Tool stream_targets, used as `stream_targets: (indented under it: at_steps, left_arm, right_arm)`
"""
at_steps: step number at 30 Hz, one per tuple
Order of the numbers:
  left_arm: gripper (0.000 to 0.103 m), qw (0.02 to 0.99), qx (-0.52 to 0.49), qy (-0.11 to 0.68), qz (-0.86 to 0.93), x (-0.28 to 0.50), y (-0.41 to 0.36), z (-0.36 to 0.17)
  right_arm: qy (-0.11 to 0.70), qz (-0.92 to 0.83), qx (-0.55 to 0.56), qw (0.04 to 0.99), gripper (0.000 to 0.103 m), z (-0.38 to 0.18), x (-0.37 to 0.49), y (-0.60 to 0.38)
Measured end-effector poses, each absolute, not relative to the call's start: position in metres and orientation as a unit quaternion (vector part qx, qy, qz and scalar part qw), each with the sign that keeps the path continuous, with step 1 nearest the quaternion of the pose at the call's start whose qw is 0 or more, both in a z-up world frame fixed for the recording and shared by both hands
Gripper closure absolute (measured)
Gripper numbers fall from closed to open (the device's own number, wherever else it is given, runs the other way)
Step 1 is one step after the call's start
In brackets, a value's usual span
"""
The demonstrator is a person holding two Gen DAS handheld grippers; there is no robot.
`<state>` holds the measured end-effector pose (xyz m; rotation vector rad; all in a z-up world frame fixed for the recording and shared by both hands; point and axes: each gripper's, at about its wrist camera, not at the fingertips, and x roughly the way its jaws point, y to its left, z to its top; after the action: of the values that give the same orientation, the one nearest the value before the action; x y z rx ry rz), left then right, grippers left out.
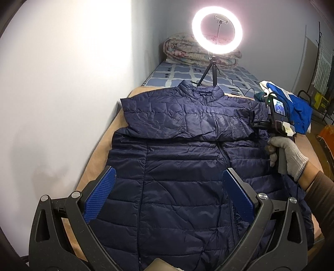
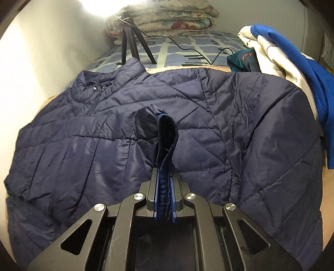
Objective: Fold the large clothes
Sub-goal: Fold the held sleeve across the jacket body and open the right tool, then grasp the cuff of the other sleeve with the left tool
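A navy quilted jacket [image 1: 177, 116] lies flat, front up, on a tan sheet [image 1: 98, 158], collar toward the far end. One sleeve is folded across the chest. My left gripper [image 1: 168, 170] hangs open above the jacket's lower body with nothing between its blue pads [image 1: 100, 193]. My right gripper [image 2: 165, 173] is shut on the sleeve cuff [image 2: 166, 133], which stands up from the jacket [image 2: 229, 125]. In the left wrist view the right gripper [image 1: 253, 123] sits at the jacket's right shoulder, held by a gloved hand [image 1: 288, 158].
A ring light [image 1: 217, 34] on a tripod [image 2: 129, 41] stands beyond the collar, its cable [image 2: 187, 49] trailing over the checked bedsheet. A folded floral quilt [image 2: 167, 18] lies at the far end. A blue and white garment heap [image 2: 288, 62] sits right of the jacket. A wall [image 1: 73, 83] runs along the left.
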<state>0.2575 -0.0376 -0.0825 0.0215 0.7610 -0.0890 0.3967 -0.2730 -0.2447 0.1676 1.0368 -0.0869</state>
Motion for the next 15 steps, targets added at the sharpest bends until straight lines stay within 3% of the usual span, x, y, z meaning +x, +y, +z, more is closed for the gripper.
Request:
stream_targets:
  at_steps: [2, 8, 15]
  left_arm:
    - [0.000, 0.930, 0.020, 0.364, -0.042, 0.256, -0.041, -0.080]
    - [0.000, 0.937, 0.035, 0.345, -0.051, 0.250, -0.053, -0.070]
    - [0.000, 0.943, 0.053, 0.320, -0.079, 0.237, -0.078, -0.059]
  right_arm:
    - [0.492, -0.043, 0.077, 0.866, 0.092, -0.242, 0.395, -0.272]
    - [0.472, -0.038, 0.071, 0.878, 0.067, -0.208, 0.378, -0.276]
    - [0.437, -0.030, 0.076, 0.896, 0.066, -0.131, 0.317, -0.294]
